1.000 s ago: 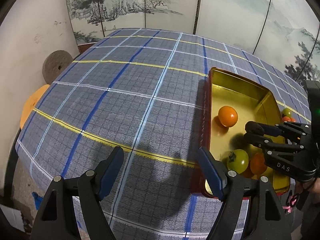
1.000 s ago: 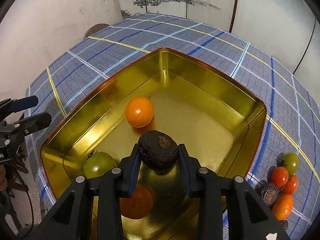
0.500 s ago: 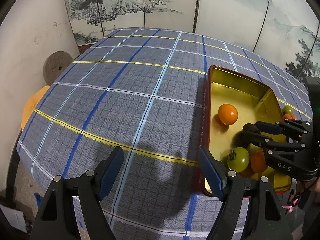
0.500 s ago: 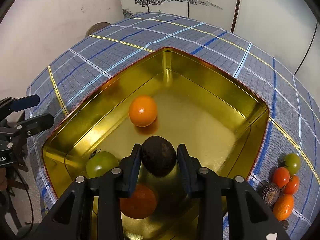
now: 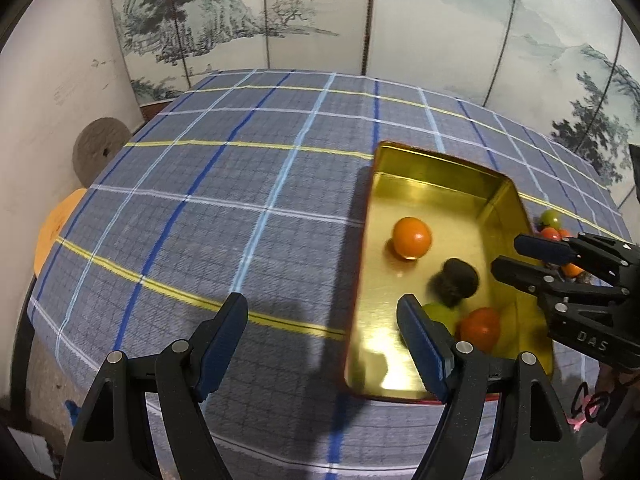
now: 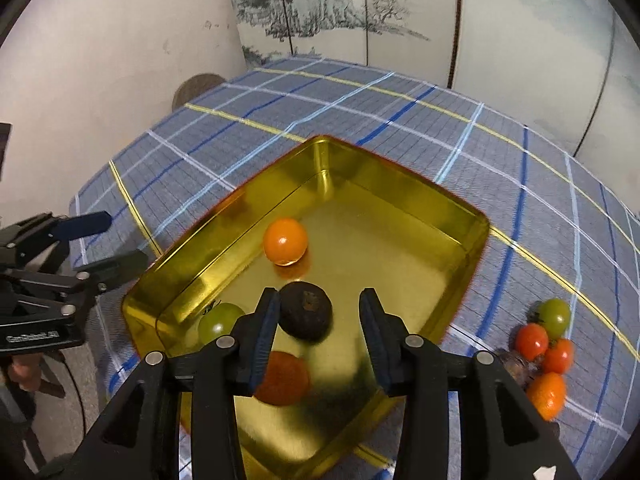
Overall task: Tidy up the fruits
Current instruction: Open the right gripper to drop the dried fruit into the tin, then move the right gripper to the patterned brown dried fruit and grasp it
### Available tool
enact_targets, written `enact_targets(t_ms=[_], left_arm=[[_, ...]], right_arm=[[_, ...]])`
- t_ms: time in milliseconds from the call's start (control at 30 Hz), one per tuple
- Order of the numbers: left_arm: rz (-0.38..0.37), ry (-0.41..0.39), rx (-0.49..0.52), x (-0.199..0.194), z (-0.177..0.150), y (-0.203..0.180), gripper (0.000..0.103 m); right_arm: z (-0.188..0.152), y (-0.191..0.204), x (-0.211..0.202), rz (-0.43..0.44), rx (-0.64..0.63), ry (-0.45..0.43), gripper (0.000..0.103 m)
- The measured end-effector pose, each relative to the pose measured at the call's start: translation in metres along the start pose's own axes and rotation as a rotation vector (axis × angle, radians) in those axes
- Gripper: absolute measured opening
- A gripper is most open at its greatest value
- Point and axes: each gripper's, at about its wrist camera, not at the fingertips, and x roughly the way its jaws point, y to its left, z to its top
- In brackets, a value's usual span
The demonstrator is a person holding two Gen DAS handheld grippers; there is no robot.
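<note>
A gold tin (image 6: pixel 400 176) stands on the checked tablecloth. In it lie an orange fruit (image 6: pixel 285 241), a green tomato (image 6: pixel 218 324), a red-orange fruit (image 6: pixel 284 378) and a dark wrinkled fruit (image 6: pixel 306 316). My right gripper (image 6: pixel 318 320) hangs over the tin, its jaws opening. The dark fruit rests on the tin floor below them, close to the left pad and apart from the right one. My left gripper (image 5: pixel 324 332) is open and empty above the cloth, just left of the tin (image 5: pixel 440 168). From the left wrist view the dark fruit (image 5: pixel 458 282) lies clear of the right gripper (image 5: pixel 516 260).
Several small fruits (image 6: pixel 548 344), green, red and orange, lie heaped on the cloth right of the tin. A round stone disc (image 5: pixel 100 148) and an orange object (image 5: pixel 56 224) sit past the table's left edge. A painted folding screen (image 5: pixel 440 20) stands behind the table.
The right gripper's jaws have spread and let go of the dark fruit, which now lies on the tin floor. The right gripper has risen a little. The left gripper has shifted slightly.
</note>
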Motion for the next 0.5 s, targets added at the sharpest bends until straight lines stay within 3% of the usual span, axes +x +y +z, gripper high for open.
enact_targets(t_ms=[200,500], left_arm=[[-0.042,-0.004,0.038,-0.003,0.003,-0.028,0.077],[-0.11,0.002,0.115,-0.001,0.002,-0.075,0.077]], right_arm=[[-0.021,-0.028,-0.035,-0.04,0.065,-0.051,0.042],[-0.077,-0.1,-0.076,-0.204,0.191,-0.05,0.045]])
